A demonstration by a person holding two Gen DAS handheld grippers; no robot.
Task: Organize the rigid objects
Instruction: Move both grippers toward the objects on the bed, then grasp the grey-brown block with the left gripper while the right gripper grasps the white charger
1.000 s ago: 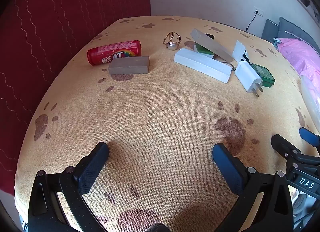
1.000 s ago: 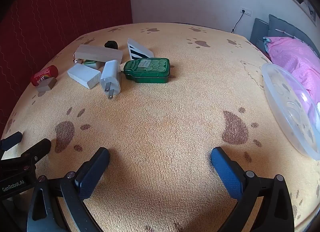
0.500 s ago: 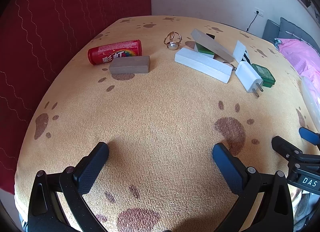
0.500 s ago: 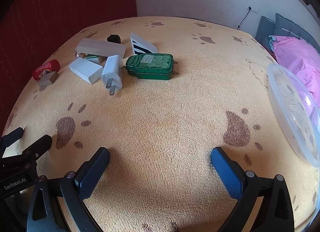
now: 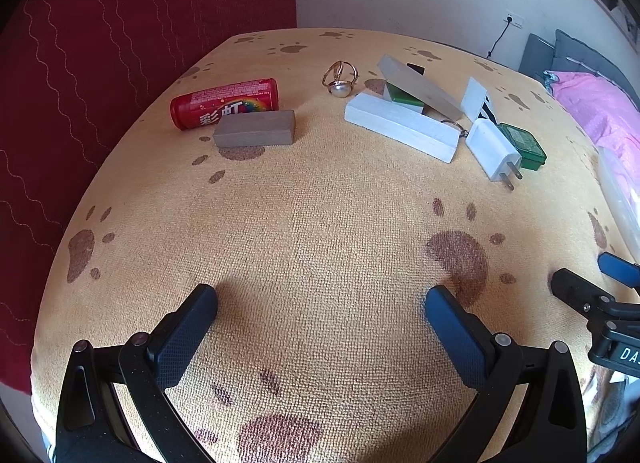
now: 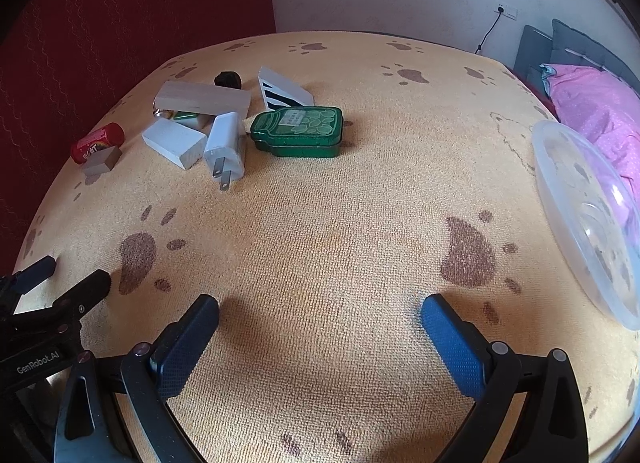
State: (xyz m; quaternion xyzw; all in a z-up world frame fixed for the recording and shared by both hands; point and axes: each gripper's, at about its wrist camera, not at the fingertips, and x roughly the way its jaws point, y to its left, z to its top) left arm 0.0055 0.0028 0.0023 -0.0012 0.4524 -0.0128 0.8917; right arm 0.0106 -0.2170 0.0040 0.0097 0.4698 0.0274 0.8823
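Note:
On the paw-print cloth lie a red can [image 5: 224, 102] on its side, a grey-brown block [image 5: 255, 133], a gold ring with a pearl [image 5: 340, 79], a long white block [image 5: 401, 126], a pale plank [image 5: 420, 86], a white plug charger [image 5: 493, 148] and a green tin [image 6: 299, 130]. My left gripper [image 5: 320, 305] is open and empty above the near cloth. My right gripper [image 6: 320, 313] is open and empty, also near the front edge. The clear plastic bowl [image 6: 588, 215] lies at the right.
A black-and-white striped wedge [image 6: 282, 92] and a small black object [image 6: 228, 79] lie behind the tin. A red curtain [image 5: 100, 63] hangs at the left. A pink bedcover [image 6: 592, 103] lies at the right. The other gripper [image 5: 600, 303] shows at the left wrist view's right edge.
Both grippers have shifted slightly; the right one has drawn a little nearer the objects. Both stay open and empty. No object has moved.

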